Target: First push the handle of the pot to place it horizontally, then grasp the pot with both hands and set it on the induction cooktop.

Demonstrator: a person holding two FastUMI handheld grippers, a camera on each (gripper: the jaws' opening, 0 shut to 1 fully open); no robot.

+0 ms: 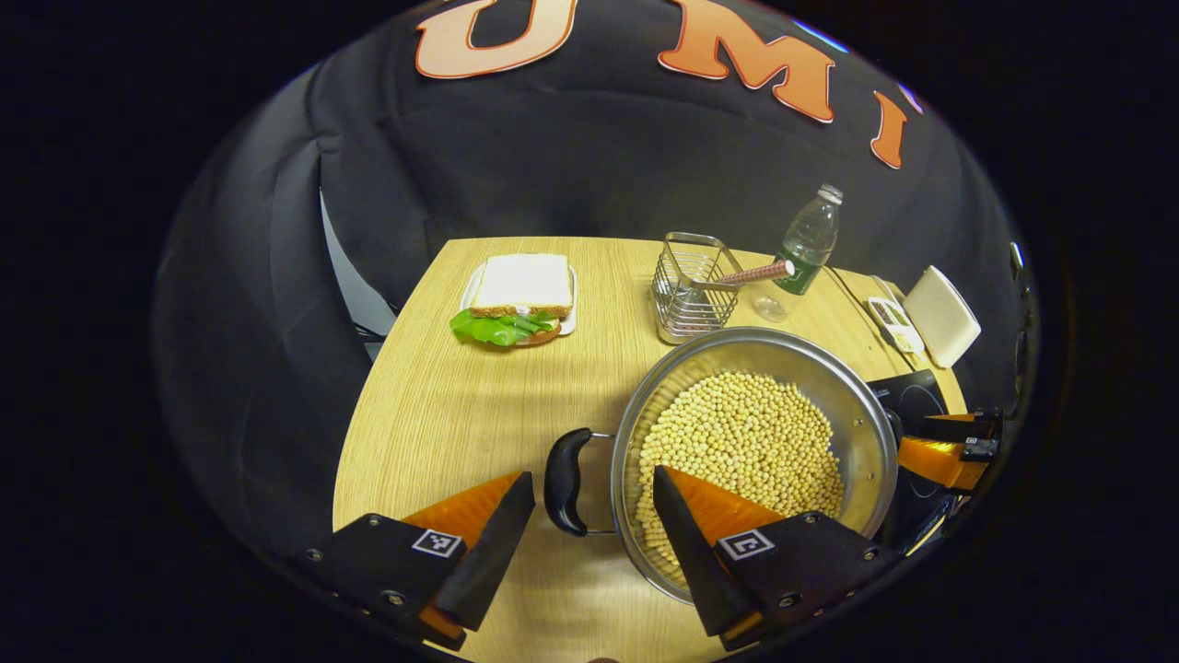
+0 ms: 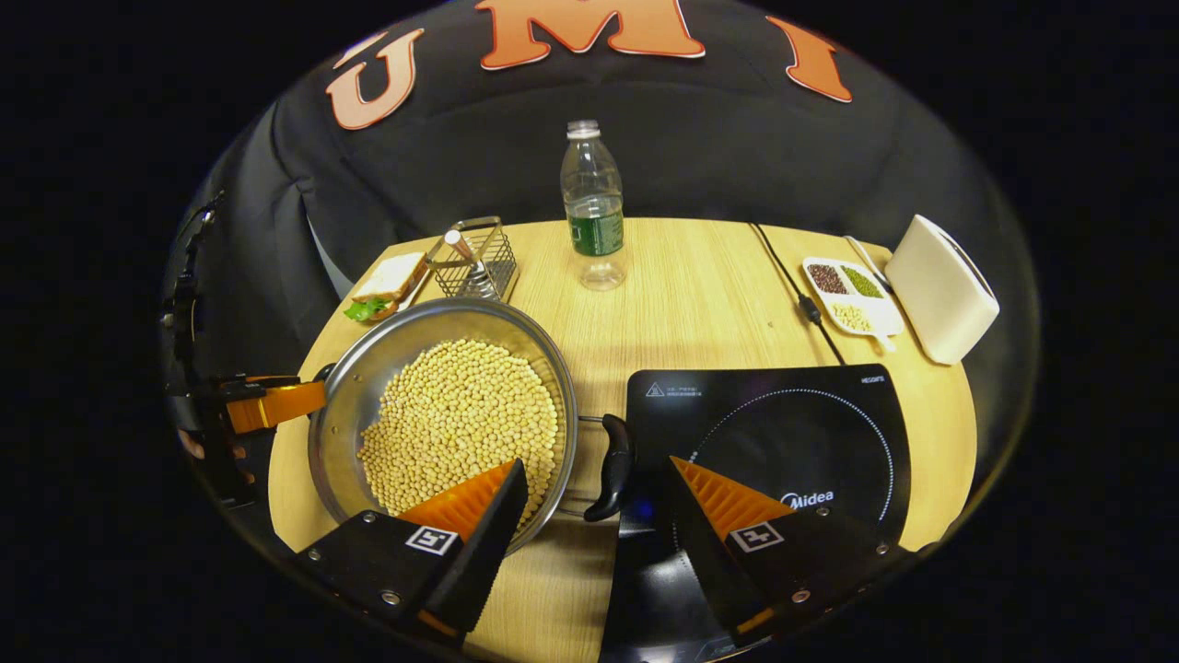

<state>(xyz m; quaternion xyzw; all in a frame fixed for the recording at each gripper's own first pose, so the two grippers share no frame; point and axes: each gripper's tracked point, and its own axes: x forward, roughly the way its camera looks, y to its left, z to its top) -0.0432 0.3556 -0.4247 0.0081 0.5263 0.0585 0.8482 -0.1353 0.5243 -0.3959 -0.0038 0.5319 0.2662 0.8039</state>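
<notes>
Both tongs hang open: your left tongs (image 1: 589, 516) straddle the pot's (image 1: 755, 451) left handle (image 1: 564, 481), one finger out over the tabletop (image 1: 433, 405) and the other over the soybeans (image 1: 737, 451), gripping nothing. The pot sits on the tabletop's near left half, beside the induction cooktop (image 2: 783, 442). Your right tongs (image 2: 599, 511) likewise stand wide around the right handle (image 2: 612, 465), which lies over the cooktop's left edge; neither finger appears to press on it yet.

The main risk, as I judge it, is a tilt. The pot is broad, shallow and filled with loose beans, so if one side rises ahead of the other the beans will slide and spill over the rim. A finger closing inside the rim instead of on the handle would also scatter them. The handles look slim and smooth, so a grip near their ends could slip.

For room: far left sits a sandwich plate (image 1: 520, 299), then a wire basket (image 1: 691, 285) just behind the pot's far rim, then a bottle (image 2: 594, 207). Farther right, a cord (image 2: 792, 285), a divided dish (image 2: 852, 295) and a white box (image 2: 939, 285) sit behind the cooktop. The cooktop's surface is bare, and the near tabletop edge is close, so move rightward, not toward yourself.
</notes>
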